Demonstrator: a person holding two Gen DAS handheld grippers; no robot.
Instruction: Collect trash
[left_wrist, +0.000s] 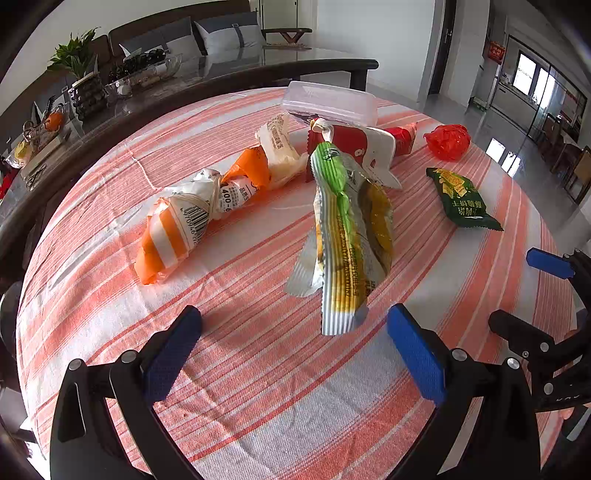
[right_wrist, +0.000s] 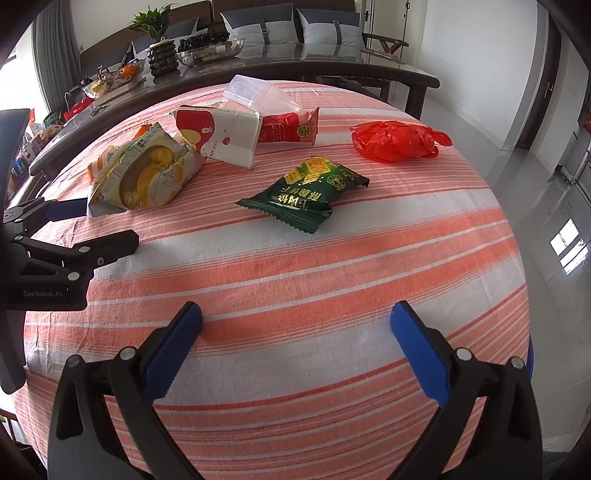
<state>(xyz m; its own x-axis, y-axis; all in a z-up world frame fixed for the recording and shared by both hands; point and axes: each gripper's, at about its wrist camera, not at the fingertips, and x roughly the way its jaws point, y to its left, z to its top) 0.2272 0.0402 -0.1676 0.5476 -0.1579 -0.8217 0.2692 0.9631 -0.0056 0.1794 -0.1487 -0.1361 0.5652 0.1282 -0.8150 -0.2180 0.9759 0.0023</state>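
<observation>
Spread beneath both of my grippers is a table (right_wrist: 295, 258) covered in an orange-and-white striped cloth, with snack litter scattered across its far half. Taking the clear plastic box (left_wrist: 328, 105) at the far edge as the landmark, everything else lies on my side of it.

Touching the box's near side is a red-and-white carton (left_wrist: 364, 147), with a red wrapper (right_wrist: 290, 127) poking out from behind it. Left of the box, an orange-and-white bag (left_wrist: 173, 229) trails toward me, knotted in the middle. Running from the carton toward me is a long green-and-yellow wrapper (left_wrist: 343, 240), torn open, its crimped end nearest. Right of the box, well apart, sits a crumpled red plastic bag (right_wrist: 397, 142), and nearer than that a dark green cracker packet (right_wrist: 306, 192), sealed and puffy.

My left gripper (left_wrist: 295, 354) is spread wide and empty, just short of the long wrapper's crimped end. My right gripper (right_wrist: 295, 350) is likewise wide and empty, over bare cloth, with the green packet ahead.

I judge collecting has barely begun. To do it well, I should lower the left gripper so the crimped end sits between the pads, pinching the stiff seam rather than loose film, without catching the cloth.
</observation>
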